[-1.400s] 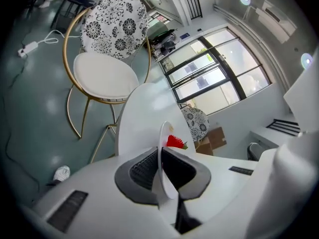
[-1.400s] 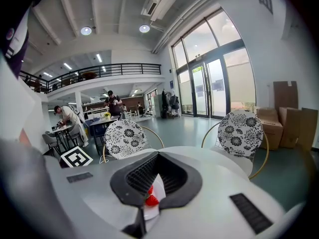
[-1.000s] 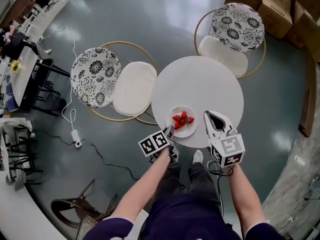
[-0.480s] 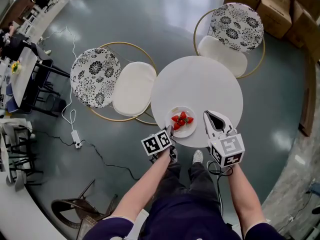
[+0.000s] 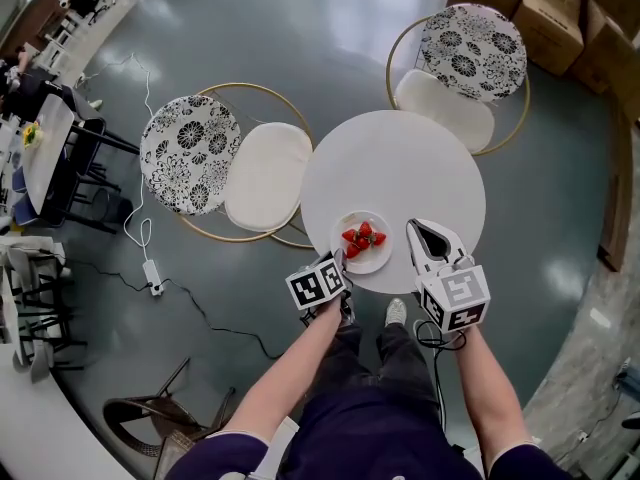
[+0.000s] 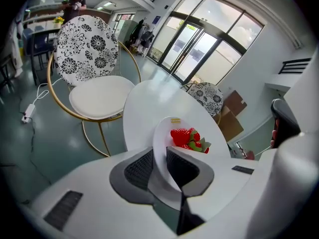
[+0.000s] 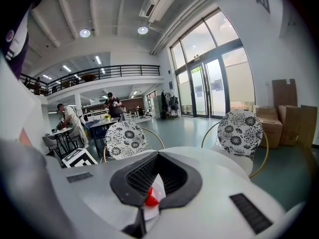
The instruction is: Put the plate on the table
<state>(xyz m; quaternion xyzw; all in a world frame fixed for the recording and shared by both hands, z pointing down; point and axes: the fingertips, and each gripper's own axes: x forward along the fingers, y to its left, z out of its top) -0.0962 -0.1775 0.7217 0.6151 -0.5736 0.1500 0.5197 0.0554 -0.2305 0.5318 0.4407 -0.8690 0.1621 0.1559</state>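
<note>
Edging slightly forward, the left gripper (image 5: pixel 339 261) stays clamped on the plate (image 5: pixel 377 262) rim, plate seemingly settled on the table (image 5: pixel 400 163); the right gripper (image 5: pixel 428 236) waits alongside, jaws apart and empty.

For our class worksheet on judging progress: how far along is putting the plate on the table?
Done: the plate of strawberries is over the table, near its front edge. In hand: the left tongs clamp its rim; the right tongs stand open beside it. Left: letting go; full contact cannot be confirmed.
</note>
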